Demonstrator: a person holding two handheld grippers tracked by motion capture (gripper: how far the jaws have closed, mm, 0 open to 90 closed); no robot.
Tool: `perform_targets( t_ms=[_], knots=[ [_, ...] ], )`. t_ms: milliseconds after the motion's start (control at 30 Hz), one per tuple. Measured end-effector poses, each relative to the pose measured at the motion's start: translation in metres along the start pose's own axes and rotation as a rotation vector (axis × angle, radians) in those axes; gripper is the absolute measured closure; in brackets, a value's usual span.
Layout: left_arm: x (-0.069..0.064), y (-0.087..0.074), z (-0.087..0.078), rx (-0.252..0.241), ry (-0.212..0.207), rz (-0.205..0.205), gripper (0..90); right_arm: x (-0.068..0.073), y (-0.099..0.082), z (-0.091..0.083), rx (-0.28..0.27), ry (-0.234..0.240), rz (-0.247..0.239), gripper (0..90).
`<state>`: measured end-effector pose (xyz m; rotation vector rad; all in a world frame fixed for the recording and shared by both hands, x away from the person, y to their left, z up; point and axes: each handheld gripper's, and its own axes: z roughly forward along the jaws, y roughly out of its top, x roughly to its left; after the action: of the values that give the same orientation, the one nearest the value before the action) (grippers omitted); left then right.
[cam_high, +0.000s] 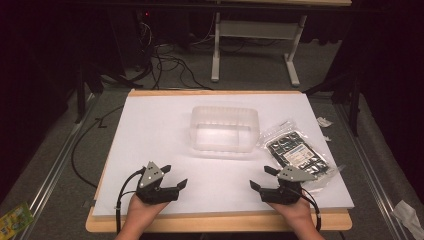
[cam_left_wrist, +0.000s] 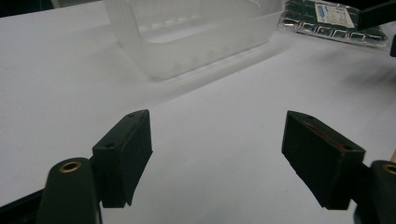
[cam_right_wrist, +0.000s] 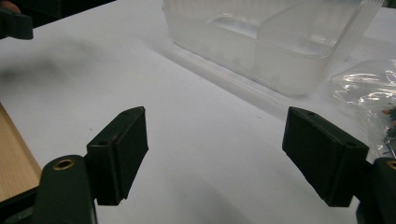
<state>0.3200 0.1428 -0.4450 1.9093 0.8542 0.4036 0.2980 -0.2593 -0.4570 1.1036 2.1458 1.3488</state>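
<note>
A clear plastic tub (cam_high: 225, 128) stands empty in the middle of the white board (cam_high: 150, 130). Right of it lies a clear bag of dark small parts (cam_high: 297, 154) with a white label. My left gripper (cam_high: 173, 176) rests near the front left of the board, open, nothing between its jaws. My right gripper (cam_high: 262, 178) rests near the front right, also open and empty, just in front of the bag. The left gripper view shows the tub (cam_left_wrist: 196, 37) ahead and the bag (cam_left_wrist: 334, 21) at the top right. In the right gripper view the tub (cam_right_wrist: 266, 42) is ahead and the bag (cam_right_wrist: 373, 102) lies at right.
The white board lies on a wooden tabletop (cam_high: 215, 222) whose edge shows at the front. Cables (cam_high: 170, 65) and a white table frame (cam_high: 255, 45) stand on the floor behind. Scraps of packaging (cam_high: 407, 212) lie on the floor at right, a yellow-green packet (cam_high: 12, 217) at left.
</note>
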Motion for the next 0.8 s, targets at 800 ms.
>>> perform_targets(
  t_ms=[800],
  knots=[
    [-0.003,0.001,0.005,0.017,-0.007,0.019,24.1,-0.016,-0.004,-0.024,-0.029,-0.054,0.019,29.8]
  ],
)
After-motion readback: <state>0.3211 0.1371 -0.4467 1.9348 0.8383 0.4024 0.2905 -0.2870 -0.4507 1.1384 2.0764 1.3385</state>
